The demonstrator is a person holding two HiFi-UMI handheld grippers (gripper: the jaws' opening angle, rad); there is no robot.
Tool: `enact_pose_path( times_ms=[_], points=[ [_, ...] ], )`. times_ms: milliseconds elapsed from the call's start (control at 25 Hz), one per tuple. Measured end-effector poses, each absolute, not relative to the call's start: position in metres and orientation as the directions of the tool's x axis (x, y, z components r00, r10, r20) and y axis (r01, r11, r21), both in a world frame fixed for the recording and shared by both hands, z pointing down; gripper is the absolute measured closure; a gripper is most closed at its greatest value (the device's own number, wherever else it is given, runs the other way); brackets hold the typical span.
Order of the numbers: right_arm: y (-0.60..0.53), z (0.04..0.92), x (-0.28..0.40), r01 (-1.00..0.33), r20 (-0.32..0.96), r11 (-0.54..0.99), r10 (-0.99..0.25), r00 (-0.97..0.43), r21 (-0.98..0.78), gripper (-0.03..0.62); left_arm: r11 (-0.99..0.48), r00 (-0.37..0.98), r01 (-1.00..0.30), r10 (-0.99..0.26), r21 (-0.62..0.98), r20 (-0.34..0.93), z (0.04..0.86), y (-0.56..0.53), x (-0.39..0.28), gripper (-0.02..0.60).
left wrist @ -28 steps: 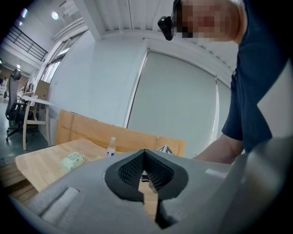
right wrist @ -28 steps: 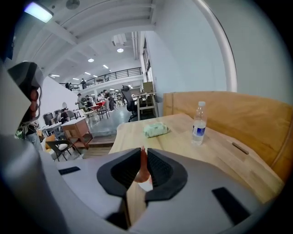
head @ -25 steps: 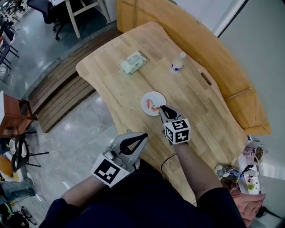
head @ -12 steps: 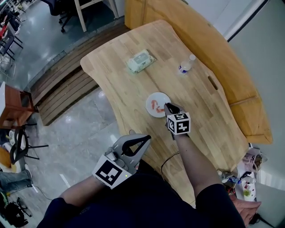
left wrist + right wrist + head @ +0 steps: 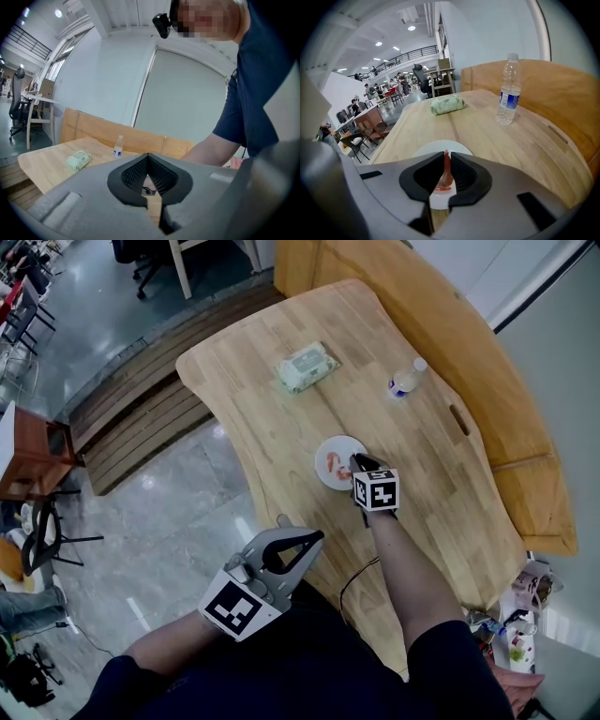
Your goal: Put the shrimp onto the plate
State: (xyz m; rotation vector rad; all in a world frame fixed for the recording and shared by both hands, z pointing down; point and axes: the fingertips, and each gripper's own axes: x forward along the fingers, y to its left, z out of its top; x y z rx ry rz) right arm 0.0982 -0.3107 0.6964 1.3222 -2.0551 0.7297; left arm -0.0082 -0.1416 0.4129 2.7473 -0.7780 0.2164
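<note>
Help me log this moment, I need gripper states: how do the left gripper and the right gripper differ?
The right gripper is shut on the shrimp; the left gripper is shut on nothing. The right gripper reaches out over the plate on the table; the left gripper hangs back by the table's edge, near the person's body. Both are gray with dark jaw pads and carry a marker cube.

Wooden table (image 5: 253, 399): plate (image 5: 327, 449), wipes pack (image 5: 307, 367), bottle (image 5: 403, 382)
</note>
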Motion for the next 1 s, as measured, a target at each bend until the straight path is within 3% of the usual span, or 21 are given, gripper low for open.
enact_pose_path(
  times_ms=[1000],
  points=[
    [-0.333, 0.745, 0.095, -0.922, 0.795, 0.368, -0.520, -0.312, -0.121, 0.542, -0.797, 0.830, -0.554, -0.506, 0.241, 0.237, 0.428, -0.152, -0.013, 0.577]
  ],
)
